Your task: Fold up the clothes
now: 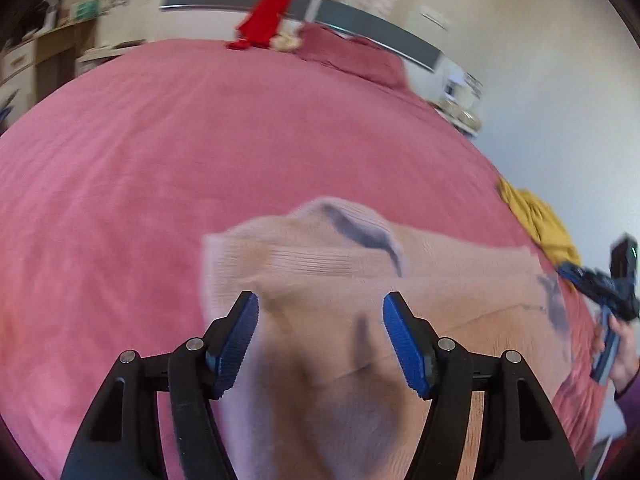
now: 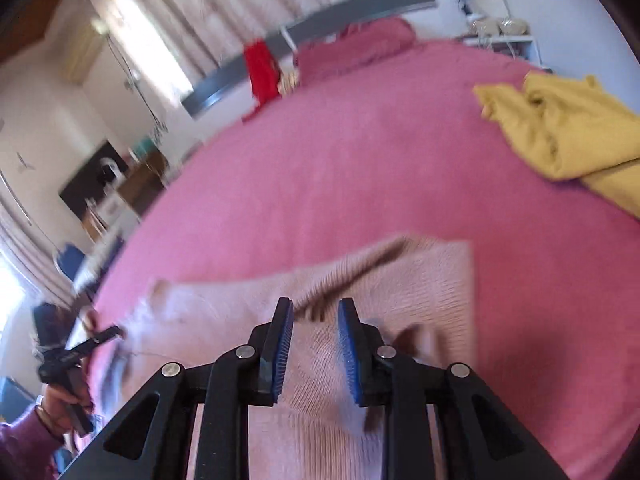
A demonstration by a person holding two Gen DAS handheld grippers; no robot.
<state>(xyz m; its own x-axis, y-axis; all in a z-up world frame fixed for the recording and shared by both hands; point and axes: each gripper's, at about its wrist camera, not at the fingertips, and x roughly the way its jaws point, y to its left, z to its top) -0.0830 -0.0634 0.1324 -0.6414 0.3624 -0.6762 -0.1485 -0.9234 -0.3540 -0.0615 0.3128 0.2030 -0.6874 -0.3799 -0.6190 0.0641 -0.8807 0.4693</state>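
Observation:
A pale pink knitted sweater (image 1: pixel 440 280) with dark trim lies partly folded on the pink bedcover (image 1: pixel 160 160). My left gripper (image 1: pixel 320 300) hovers over its near part, jaws wide apart, with nothing between the blue pads (image 1: pixel 236 340). In the right wrist view the same sweater (image 2: pixel 420 280) lies under my right gripper (image 2: pixel 315 308), whose jaws stand a narrower gap apart with only fabric showing below. Each view shows the other gripper at the sweater's far edge: the right one (image 1: pixel 600 288) and the left one (image 2: pixel 96 338), each held by a hand.
A crumpled yellow garment (image 2: pixel 568 132) lies on the bed to the right of the sweater. A red garment (image 1: pixel 266 16) hangs over the grey headboard (image 1: pixel 360 16), next to a pink pillow (image 1: pixel 352 56). A nightstand (image 2: pixel 504 36) stands beyond the bed's far corner.

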